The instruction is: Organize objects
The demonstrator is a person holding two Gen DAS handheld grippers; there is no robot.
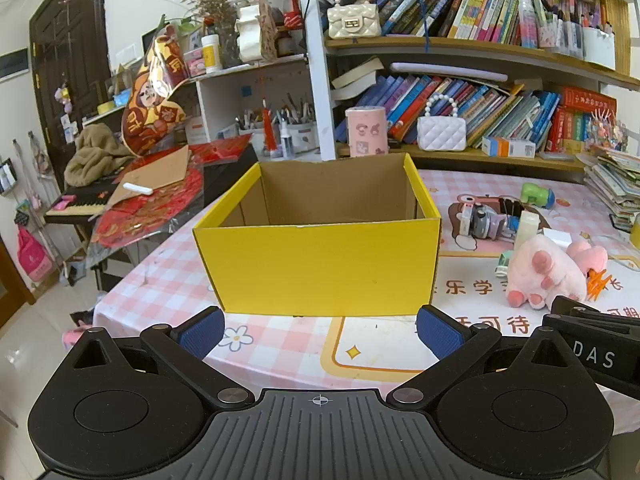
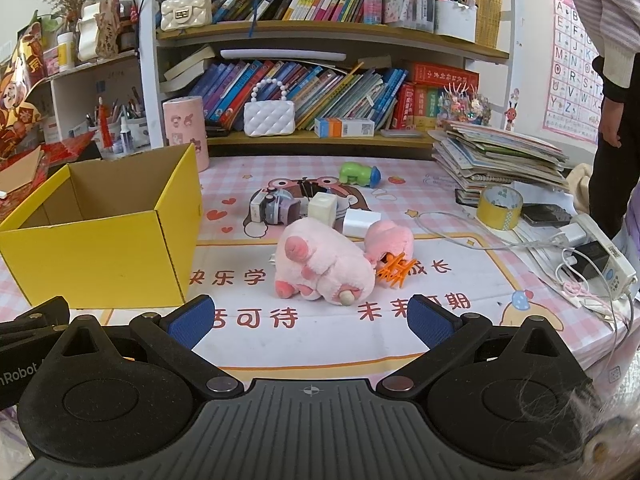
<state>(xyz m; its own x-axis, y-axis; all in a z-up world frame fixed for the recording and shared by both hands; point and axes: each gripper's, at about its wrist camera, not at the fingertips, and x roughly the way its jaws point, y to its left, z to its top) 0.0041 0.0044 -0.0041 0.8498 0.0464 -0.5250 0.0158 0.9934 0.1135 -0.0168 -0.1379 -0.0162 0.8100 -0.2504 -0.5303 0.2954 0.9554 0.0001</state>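
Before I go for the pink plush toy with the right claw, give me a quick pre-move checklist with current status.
1. Right claw open and holding nothing: ok.
2. Left claw open and holding nothing: ok.
3. Pink plush toy lies straight ahead of the right claw, with bare table mat between them: ok.
4. Plush toy free of neighbours: not ok, an orange plastic piece touches its right side and a white charger block sits close behind.
5. Yellow cardboard box upright, top open: ok.
6. Box interior free of items: cannot tell, its floor is hidden behind the near wall.
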